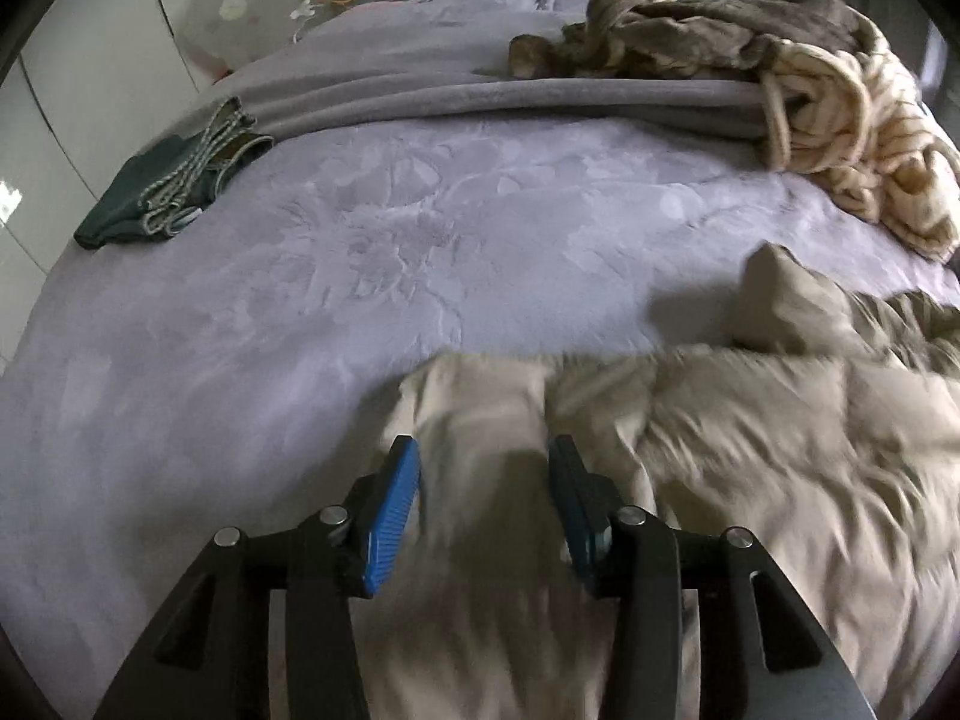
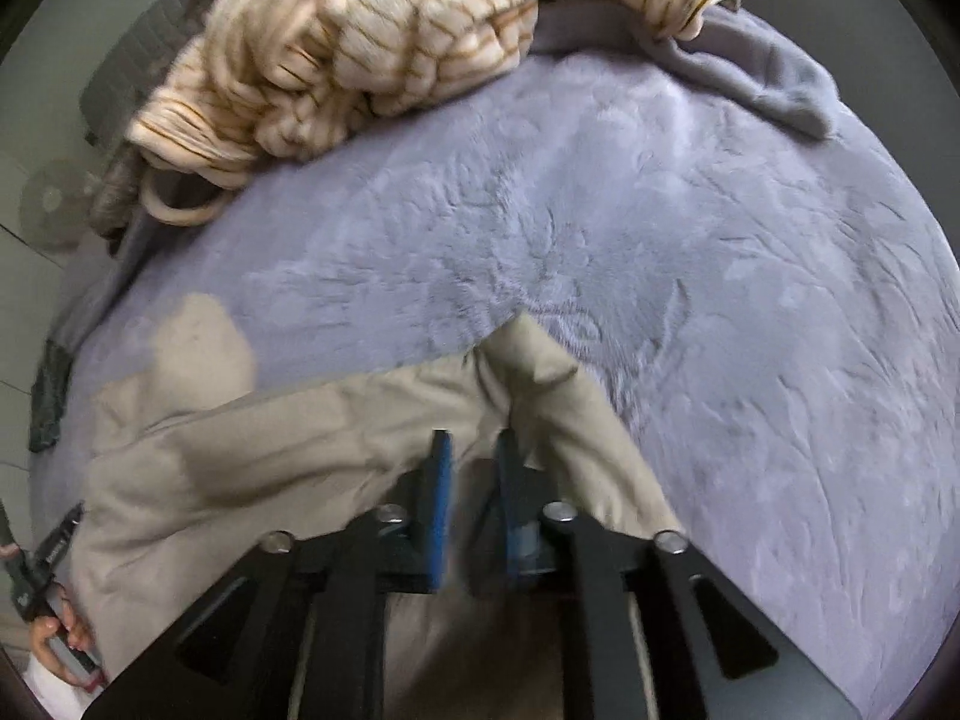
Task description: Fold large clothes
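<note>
A large beige garment (image 1: 720,450) lies crumpled on the lavender bed cover (image 1: 300,300), along the near edge. My left gripper (image 1: 483,468) hovers over the garment's left end. Its blue pads (image 1: 396,498) stand apart, and the cloth below them is blurred and touches neither pad. In the right wrist view the same garment (image 2: 270,450) spreads to the left, with a pointed corner (image 2: 528,354) just ahead of my right gripper (image 2: 474,450). That gripper's jaws show a narrow gap with nothing pinched in it.
A folded dark green garment (image 1: 162,192) lies at the bed's left edge. A chunky cream knit blanket (image 1: 840,138) and a brown throw (image 1: 690,30) are heaped at the far right, on a grey folded blanket (image 1: 480,102). A person's hand (image 2: 51,636) shows at lower left.
</note>
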{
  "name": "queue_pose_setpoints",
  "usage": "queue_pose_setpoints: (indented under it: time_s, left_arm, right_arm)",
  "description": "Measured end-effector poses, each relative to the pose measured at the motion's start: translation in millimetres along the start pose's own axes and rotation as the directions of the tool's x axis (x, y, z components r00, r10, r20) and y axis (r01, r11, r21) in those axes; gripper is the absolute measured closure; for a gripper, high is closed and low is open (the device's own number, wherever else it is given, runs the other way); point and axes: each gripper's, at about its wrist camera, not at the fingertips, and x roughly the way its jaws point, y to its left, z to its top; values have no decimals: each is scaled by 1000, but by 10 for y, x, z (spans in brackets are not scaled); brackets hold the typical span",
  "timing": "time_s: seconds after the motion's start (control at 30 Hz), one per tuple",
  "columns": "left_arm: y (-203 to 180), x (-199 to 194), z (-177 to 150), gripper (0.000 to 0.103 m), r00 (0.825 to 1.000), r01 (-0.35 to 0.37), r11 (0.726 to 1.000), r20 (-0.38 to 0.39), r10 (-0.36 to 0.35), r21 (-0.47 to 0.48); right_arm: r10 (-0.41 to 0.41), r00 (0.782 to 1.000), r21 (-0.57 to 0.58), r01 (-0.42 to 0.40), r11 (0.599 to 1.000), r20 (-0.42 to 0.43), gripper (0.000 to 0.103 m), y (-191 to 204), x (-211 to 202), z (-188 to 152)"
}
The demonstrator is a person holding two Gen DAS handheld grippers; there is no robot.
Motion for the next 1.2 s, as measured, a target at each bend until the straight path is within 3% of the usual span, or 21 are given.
queue_pose_setpoints:
  time_s: [0.03,0.13,0.27,0.47,0.5,0.53,0.67,0.8,0.83,0.97,1.2]
  left_arm:
    - [3,-65,-38,55,1000,0,1000,-4,0,2]
    - [31,-295,-195,25,1000,-10,1000,2,10,-8]
    - [41,-529,-414,24,1000,24,999,-13,-24,-22]
    - [-22,-724,-714,24,997,56,998,-57,-57,-25]
    - [-28,-750,-754,21,996,58,998,-61,-60,-26]
    - [-30,-774,-803,1,996,62,998,-66,-64,-31]
    - [-63,-914,-960,0,994,77,996,-75,-80,-42]
    - [-55,-971,-1096,0,989,94,993,-110,-101,-66]
    - [-43,-974,-1129,0,987,98,992,-120,-106,-75]
    - [22,-963,-1261,0,988,51,993,-143,-66,-110]
    - [55,-879,-1496,0,973,88,988,-203,-113,-129]
  right_arm:
    - [7,1000,8,-8,1000,10,77,1,-77,-59]
    - [41,999,37,-42,998,27,74,0,-309,-213]
    - [84,996,55,-85,995,25,58,11,-565,-439]
    - [141,990,78,-142,987,16,43,42,-824,-781]
    - [146,989,83,-147,986,17,43,41,-862,-833]
    - [149,989,84,-150,985,18,42,30,-912,-890]
    - [172,985,102,-172,980,12,30,7,-1035,-1045]
    - [184,983,132,-183,974,6,28,-40,-1144,-1200]
    - [190,982,140,-188,972,1,23,-49,-1162,-1246]
    - [202,979,168,-197,966,-14,22,-90,-1208,-1439]
    - [248,966,279,-220,935,-72,15,-216,-1014,-1760]
